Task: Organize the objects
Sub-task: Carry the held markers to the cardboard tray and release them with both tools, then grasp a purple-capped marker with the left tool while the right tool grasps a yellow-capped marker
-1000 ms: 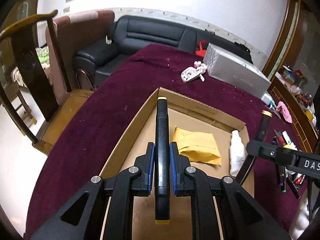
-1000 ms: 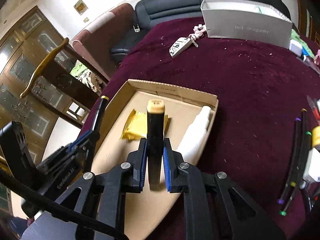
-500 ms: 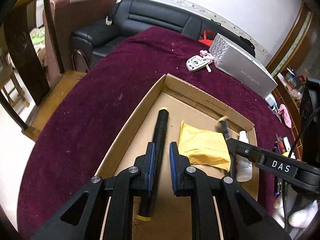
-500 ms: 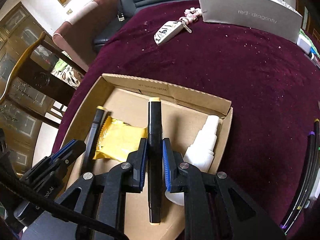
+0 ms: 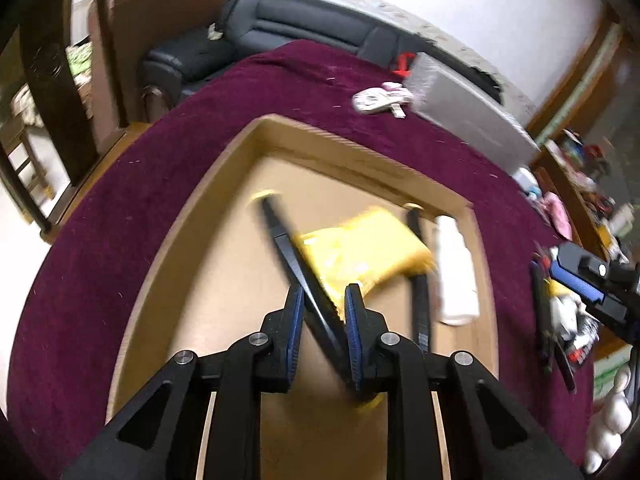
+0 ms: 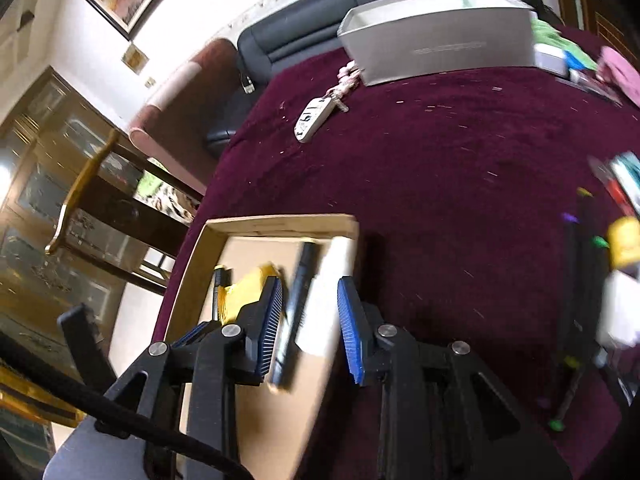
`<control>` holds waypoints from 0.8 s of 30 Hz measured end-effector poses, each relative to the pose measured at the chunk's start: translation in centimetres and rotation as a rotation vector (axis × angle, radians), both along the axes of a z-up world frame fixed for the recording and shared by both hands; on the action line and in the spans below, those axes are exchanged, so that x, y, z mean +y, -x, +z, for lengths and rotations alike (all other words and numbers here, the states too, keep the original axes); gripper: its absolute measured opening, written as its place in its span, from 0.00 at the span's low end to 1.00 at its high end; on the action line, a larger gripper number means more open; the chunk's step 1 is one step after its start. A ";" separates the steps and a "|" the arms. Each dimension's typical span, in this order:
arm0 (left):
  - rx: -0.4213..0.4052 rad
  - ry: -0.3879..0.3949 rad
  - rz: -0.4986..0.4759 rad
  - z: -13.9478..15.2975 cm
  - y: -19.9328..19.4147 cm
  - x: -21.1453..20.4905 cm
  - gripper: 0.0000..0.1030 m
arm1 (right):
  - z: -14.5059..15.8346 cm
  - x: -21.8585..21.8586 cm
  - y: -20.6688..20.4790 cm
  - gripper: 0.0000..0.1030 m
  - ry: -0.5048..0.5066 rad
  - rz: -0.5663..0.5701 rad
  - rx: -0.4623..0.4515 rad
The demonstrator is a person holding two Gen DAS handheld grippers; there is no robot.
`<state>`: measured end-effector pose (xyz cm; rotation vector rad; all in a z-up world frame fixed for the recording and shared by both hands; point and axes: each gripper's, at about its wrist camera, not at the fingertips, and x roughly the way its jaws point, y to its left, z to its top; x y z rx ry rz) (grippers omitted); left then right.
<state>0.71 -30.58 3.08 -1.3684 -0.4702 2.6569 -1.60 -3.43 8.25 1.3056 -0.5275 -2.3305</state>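
A shallow cardboard box (image 5: 224, 168) lies on the maroon table. In it lie two black markers (image 5: 288, 248) (image 5: 420, 292), a yellow packet (image 5: 360, 248) and a white bottle (image 5: 454, 268). My left gripper (image 5: 322, 300) is open and empty above the box, over the left marker. My right gripper (image 6: 310, 292) is open and empty over the box's right side (image 6: 280, 222), above a marker (image 6: 296, 300) and the bottle (image 6: 324, 292). It also shows at the right edge of the left wrist view (image 5: 588, 280).
A key fob (image 6: 314, 118) and a grey box (image 6: 440, 40) sit at the far side of the table. Several coloured markers (image 6: 580, 280) and clutter lie at the right. A wooden chair (image 5: 60, 80) and a black sofa (image 5: 280, 24) stand beyond the table.
Both grippers let go of their markers, which now lie in the box. Both grippers opened wider; the right one swung away to the right.
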 end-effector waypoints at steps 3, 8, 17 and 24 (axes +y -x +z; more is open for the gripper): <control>0.091 -0.044 -0.018 2.4 -1.8 0.2 0.17 | 0.4 4.4 -3.2 0.27 0.012 -0.040 0.031; 0.233 -0.120 -0.129 8.2 -3.5 4.3 0.74 | 1.3 11.8 -6.6 0.41 -0.042 -0.158 0.106; 0.060 -0.097 -0.388 4.0 -0.3 19.5 0.73 | 0.0 18.4 -8.3 0.41 0.031 -0.236 0.106; 0.058 0.095 -0.457 0.9 0.8 26.4 0.62 | -1.7 21.8 -9.2 0.41 0.086 -0.250 0.098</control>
